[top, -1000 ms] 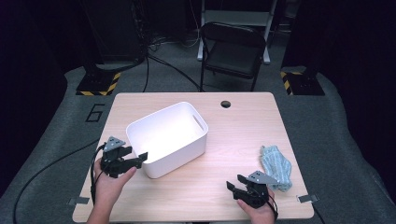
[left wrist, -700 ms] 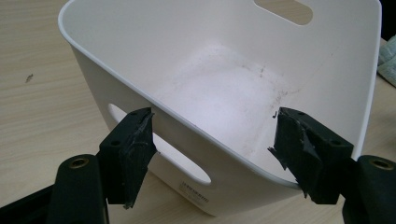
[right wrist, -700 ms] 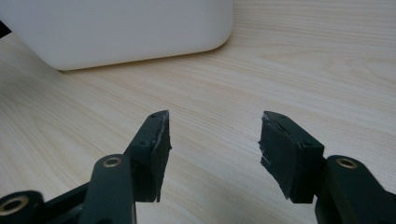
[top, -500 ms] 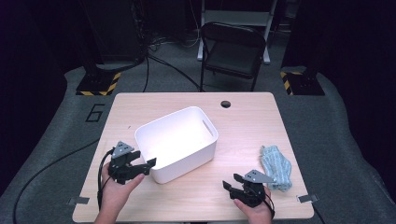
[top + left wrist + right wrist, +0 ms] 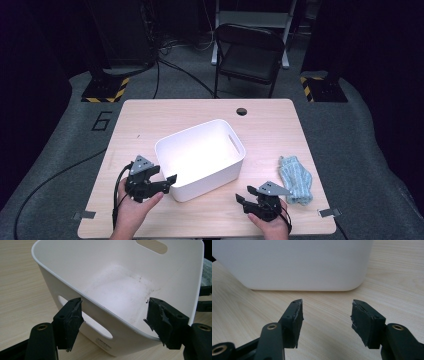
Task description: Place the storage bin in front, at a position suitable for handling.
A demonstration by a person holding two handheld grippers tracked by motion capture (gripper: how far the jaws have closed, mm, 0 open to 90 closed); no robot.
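An empty white plastic bin point(image 5: 210, 182) with handle slots stands at the middle of the wooden table point(image 5: 270, 130), turned at an angle. My left gripper point(image 5: 167, 179) is at its near-left corner. In the left gripper view the jaws of the left gripper point(image 5: 113, 320) stand wide apart astride the bin point(image 5: 120, 290), one pad outside the wall by a handle slot and the other over the rim, not pinching. My right gripper point(image 5: 245, 195) rests open near the front edge and faces the bin's near wall point(image 5: 294, 265), with nothing between the jaws of the right gripper point(image 5: 325, 315).
A light blue knitted cloth point(image 5: 296, 179) lies at the table's right side, just right of my right hand. A cable hole point(image 5: 242, 111) sits near the far edge. A black chair point(image 5: 250, 50) stands behind the table.
The left gripper has moved right along the table and the bin has slid and turned to the right with it. The right gripper has stayed in place.
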